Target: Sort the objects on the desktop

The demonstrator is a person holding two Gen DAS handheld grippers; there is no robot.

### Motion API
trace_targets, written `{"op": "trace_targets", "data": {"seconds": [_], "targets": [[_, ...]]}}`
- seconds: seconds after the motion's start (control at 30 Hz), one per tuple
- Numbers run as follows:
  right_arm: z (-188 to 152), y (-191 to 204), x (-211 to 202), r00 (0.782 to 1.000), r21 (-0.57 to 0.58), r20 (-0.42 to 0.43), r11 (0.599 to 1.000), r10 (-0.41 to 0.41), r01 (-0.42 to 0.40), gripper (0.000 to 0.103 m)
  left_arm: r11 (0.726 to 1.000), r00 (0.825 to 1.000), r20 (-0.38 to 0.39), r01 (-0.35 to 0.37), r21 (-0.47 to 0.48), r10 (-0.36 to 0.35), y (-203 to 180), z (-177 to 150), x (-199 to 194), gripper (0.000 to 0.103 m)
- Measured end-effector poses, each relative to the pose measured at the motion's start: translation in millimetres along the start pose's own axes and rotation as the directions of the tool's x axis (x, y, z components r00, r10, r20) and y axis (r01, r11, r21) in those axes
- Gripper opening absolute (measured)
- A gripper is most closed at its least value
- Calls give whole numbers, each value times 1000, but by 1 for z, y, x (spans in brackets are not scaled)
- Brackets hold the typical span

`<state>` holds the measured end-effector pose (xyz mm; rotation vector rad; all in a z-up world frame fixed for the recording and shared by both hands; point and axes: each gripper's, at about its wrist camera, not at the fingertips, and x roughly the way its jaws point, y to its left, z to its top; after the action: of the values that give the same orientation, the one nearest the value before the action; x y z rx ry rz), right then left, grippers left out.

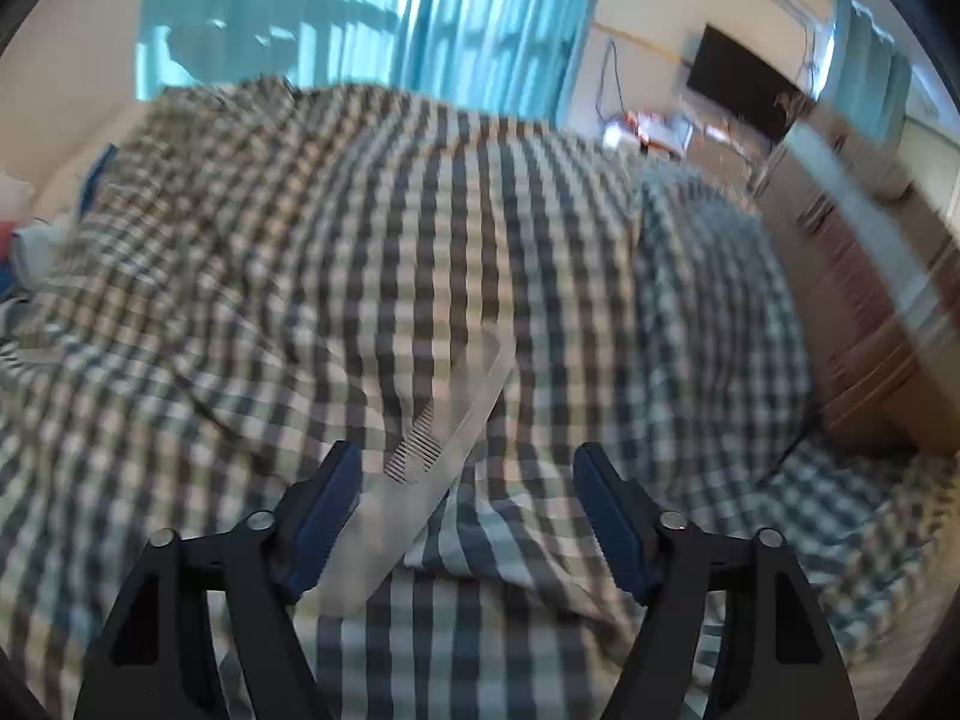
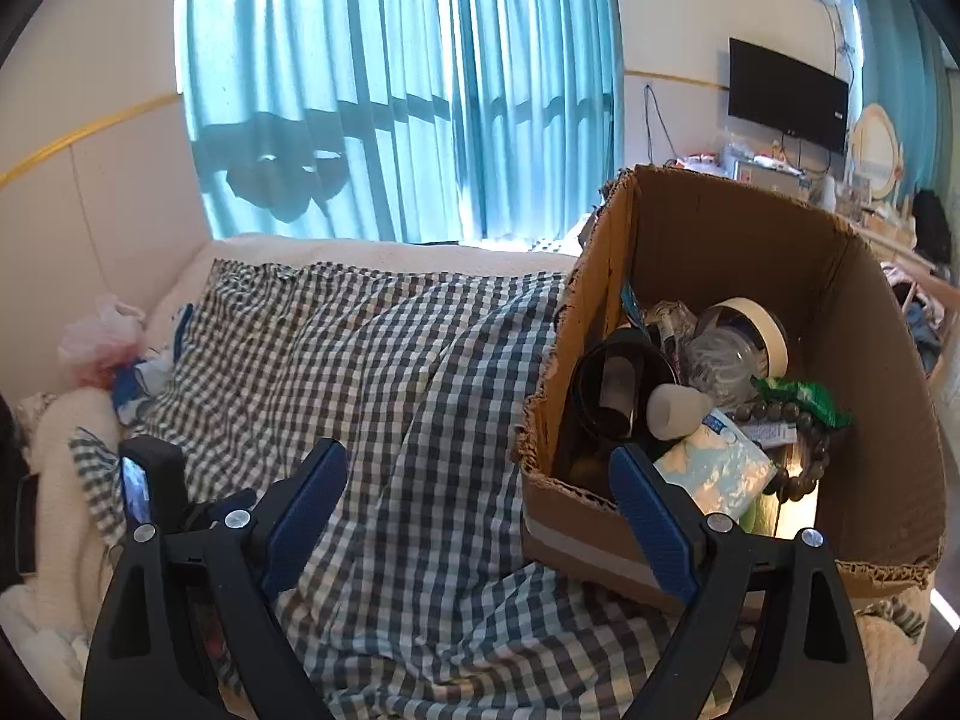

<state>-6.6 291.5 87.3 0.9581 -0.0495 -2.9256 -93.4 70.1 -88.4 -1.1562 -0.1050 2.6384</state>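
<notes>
- the left hand-held gripper [image 1: 468, 501] is released, and its two blue pads stand well apart.
- a clear see-through plastic comb [image 1: 432, 456] lies between those pads, over the black and white checked cloth [image 1: 420, 252] on the bed.
- the comb is long and thin. its long line runs on a slant, from low on the left to high on the right in the left wrist view.
- its low end is just beside the left blue pad [image 1: 327, 516]. the picture is too blurry to tell if they touch. the right pad stays apart from the comb.
- the comb's far end points up and away, toward the blue curtain [image 1: 372, 6].
- its small dark teeth point to the left side of the picture.
- the right hand-held gripper [image 2: 480, 504] is released too, with nothing between its pads.
- under it is the same checked cloth.
- a brown cardboard box [image 2: 870, 360] with an open top sits on the bed at the right of the right wrist view, and the right blue pad [image 2: 654, 528] is in front of its near wall.
- inside the box are a roll of cream tape [image 2: 762, 324], a string of dark brown beads [image 2: 804, 420], a small white cup [image 2: 675, 411] and a pale blue packet [image 2: 720, 468].
- a black flat screen [image 2: 786, 96] hangs on the far wall.
</notes>
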Motion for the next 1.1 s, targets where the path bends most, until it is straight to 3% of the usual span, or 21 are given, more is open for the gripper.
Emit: {"op": "trace_targets", "data": {"seconds": [0.13,0.33,0.5,0.6,0.8,0.93,1.0,1.1], "targets": [[4,9,7,1000,0,4,1000,13,-13,89,999,997,-71,-1,44,4,4,-2,34,50],[5,24,12,1000,-36,-5,999,-11,11,89,996,994,-68,84,2,-83,13,-2,26,14],[3,31,3,999,-49,1,998,34,-34,89,997,995,-73,65,37,-62,7,-5,21,13],[6,32,-4,999,-48,14,998,52,-51,89,997,995,-53,80,10,-80,6,-10,10,7],[10,24,-25,997,-19,45,998,67,-66,89,987,987,35,158,-32,-157,3,-7,-36,5],[18,8,-43,995,29,71,997,68,-70,89,972,970,84,232,-27,-229,-9,1,-70,5],[21,-3,-53,993,58,87,995,76,-81,89,976,975,66,214,-26,-212,-12,6,-75,5],[23,-9,-64,991,84,107,993,78,-88,91,992,992,41,122,21,-123,-21,4,-74,7]]}}
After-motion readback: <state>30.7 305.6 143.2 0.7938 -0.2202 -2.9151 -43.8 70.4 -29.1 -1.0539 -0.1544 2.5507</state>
